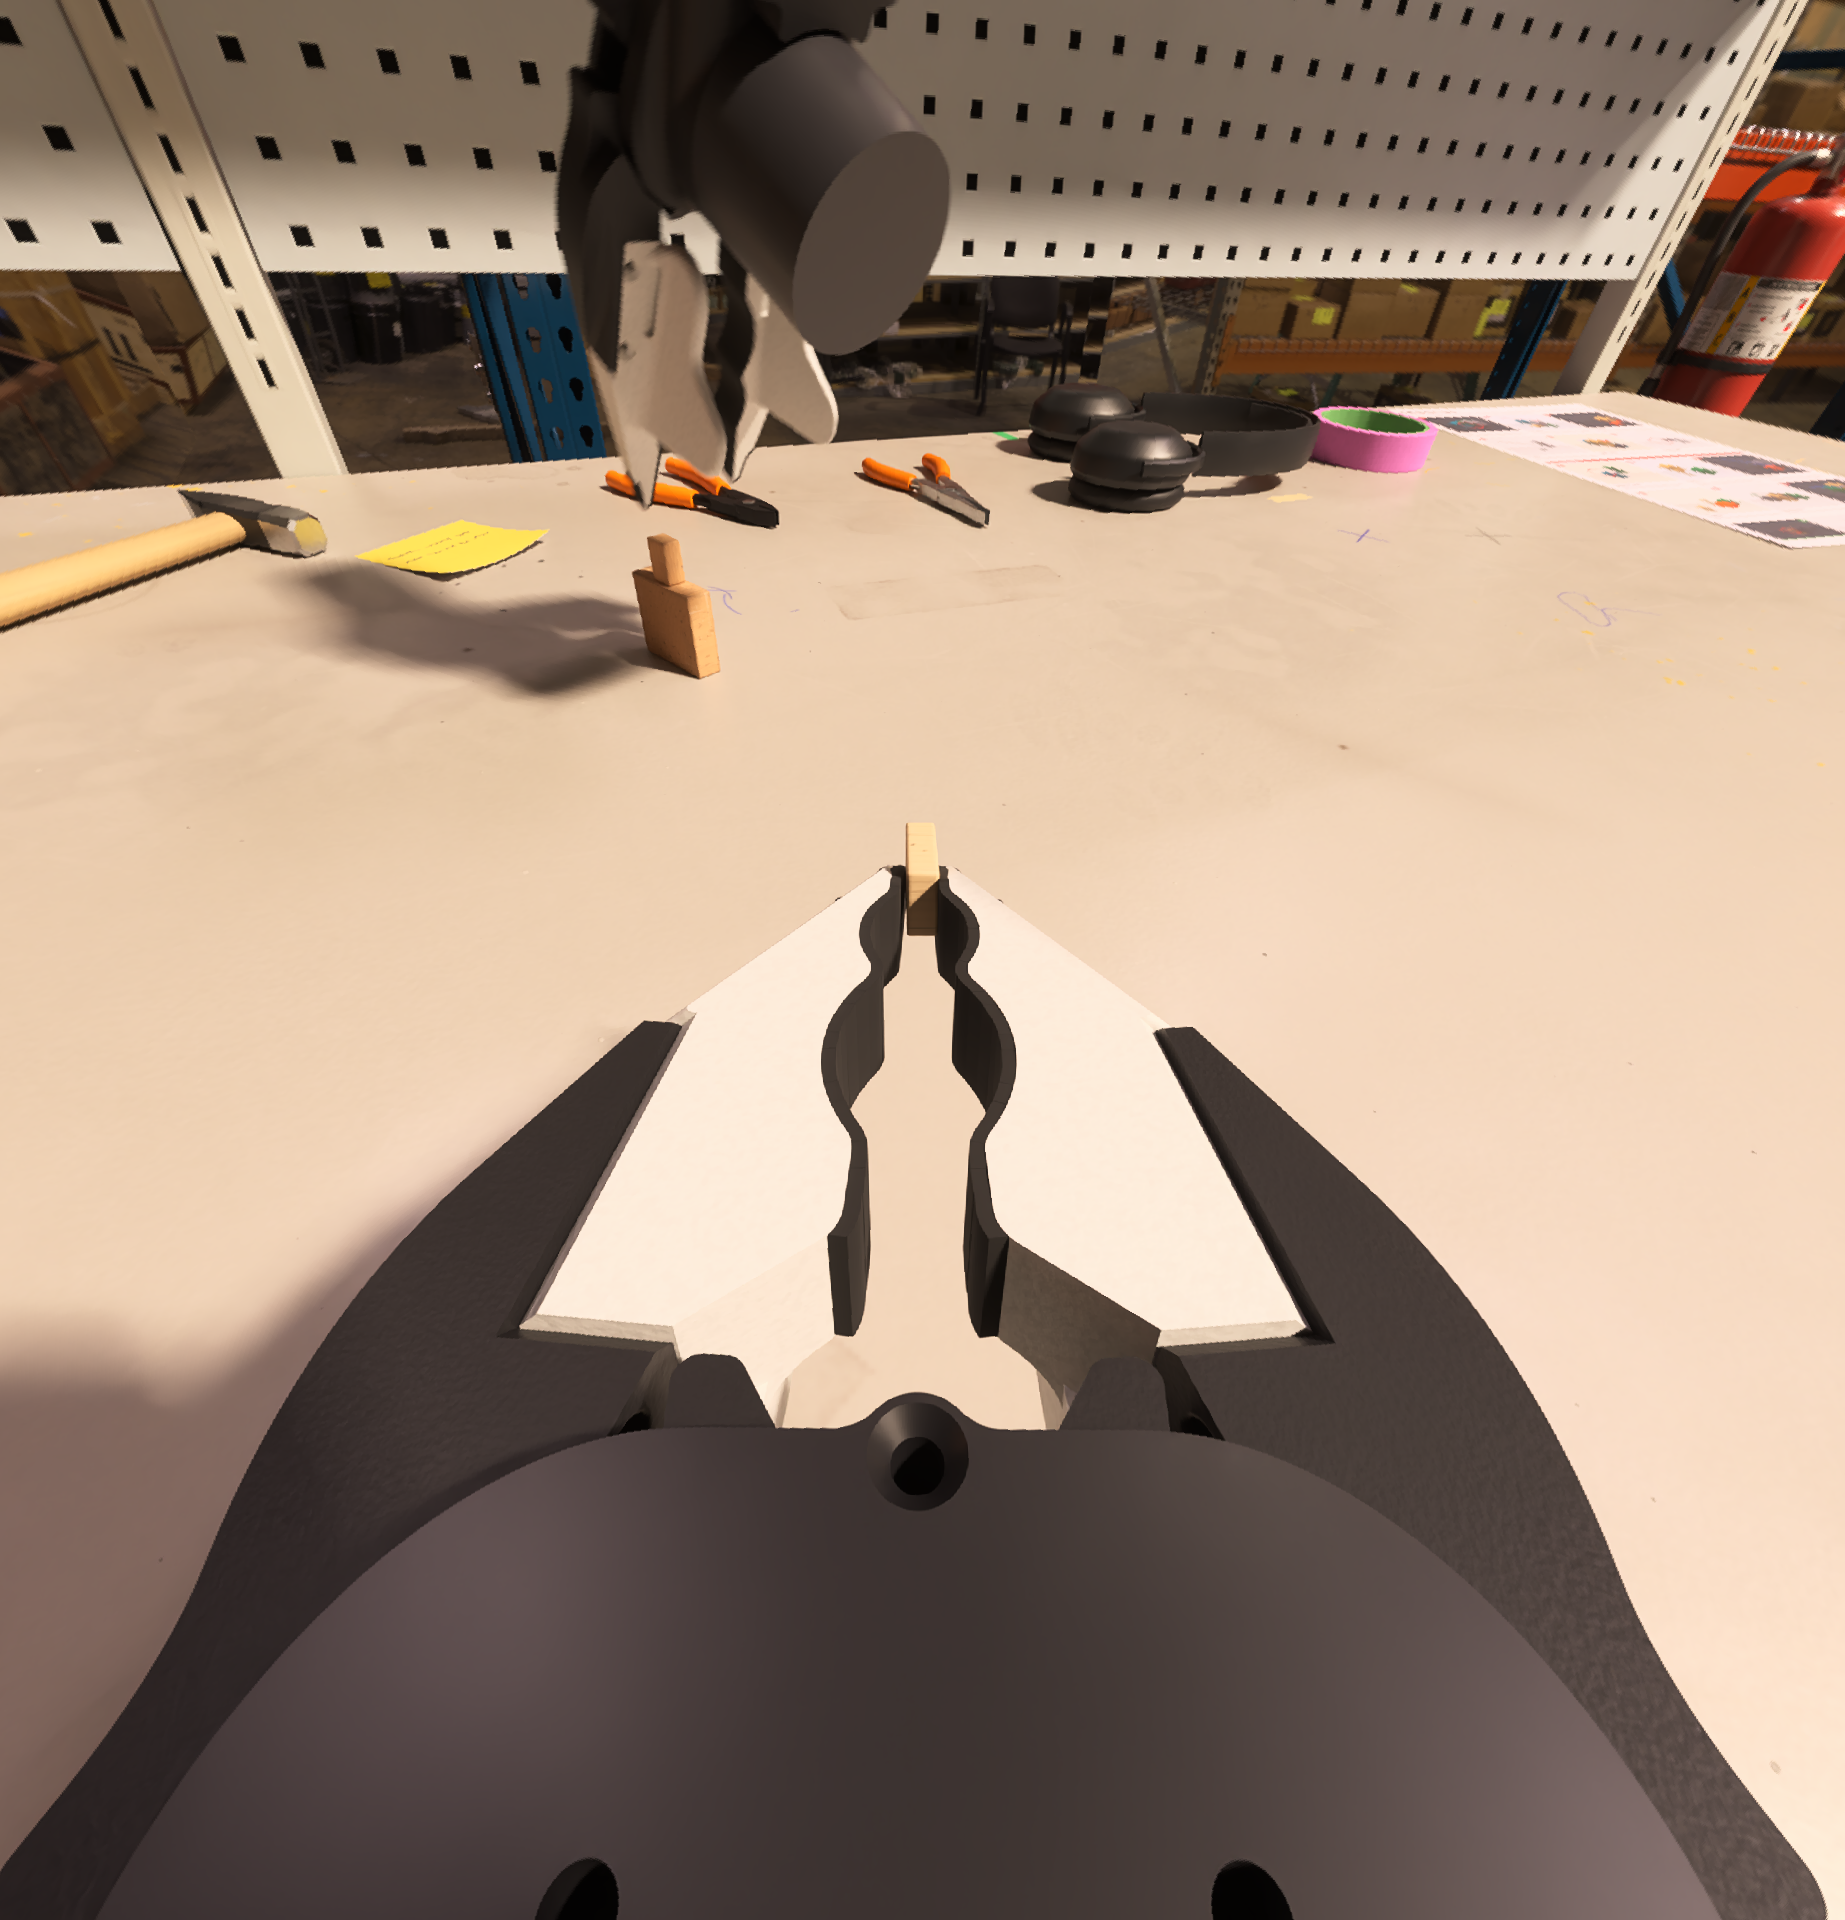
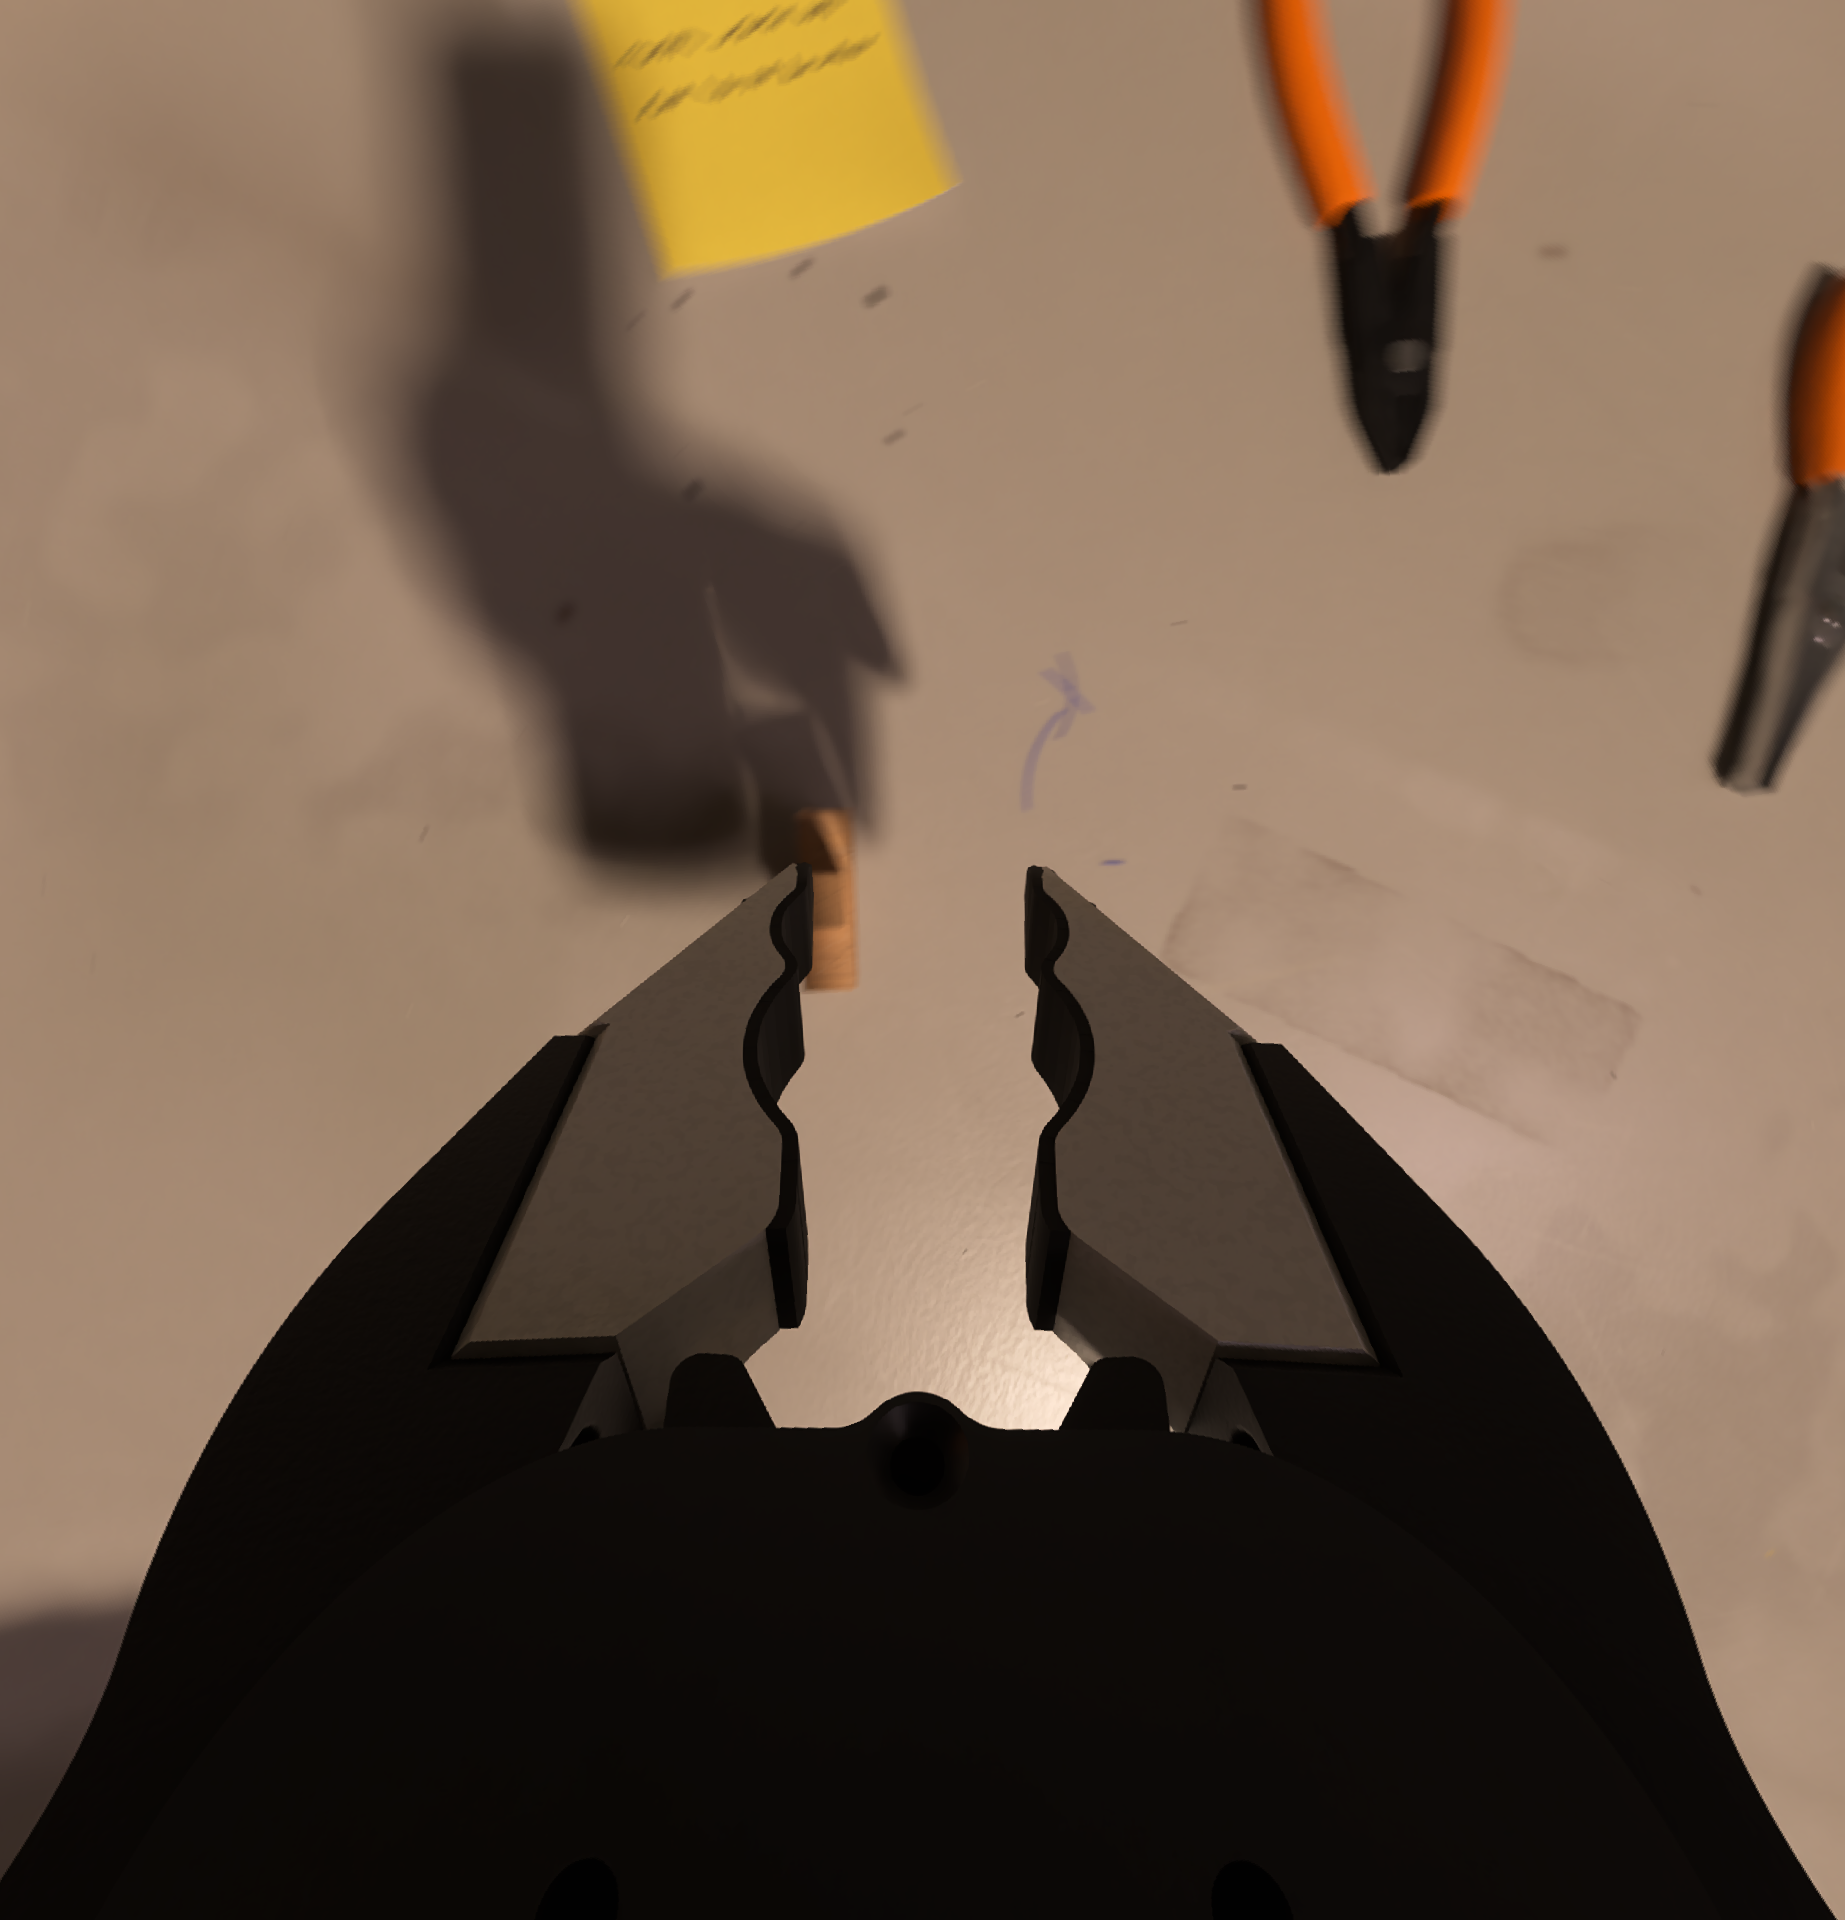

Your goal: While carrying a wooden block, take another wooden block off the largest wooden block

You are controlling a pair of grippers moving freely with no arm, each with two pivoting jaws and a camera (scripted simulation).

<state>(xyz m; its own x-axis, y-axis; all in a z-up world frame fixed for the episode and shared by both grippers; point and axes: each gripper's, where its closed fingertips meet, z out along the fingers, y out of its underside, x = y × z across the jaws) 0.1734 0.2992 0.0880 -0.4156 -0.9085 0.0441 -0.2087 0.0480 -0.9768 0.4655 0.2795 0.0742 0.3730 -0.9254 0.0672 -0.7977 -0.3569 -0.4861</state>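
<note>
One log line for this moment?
left gripper: shut on small block | right gripper: open above stacked blocks | removal: not yet

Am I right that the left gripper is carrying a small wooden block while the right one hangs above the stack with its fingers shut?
Not quite. The left gripper does pinch a small wooden block, but the right gripper is open: the right wrist view shows a wide gap between its fingers, above the stacked blocks.
</note>
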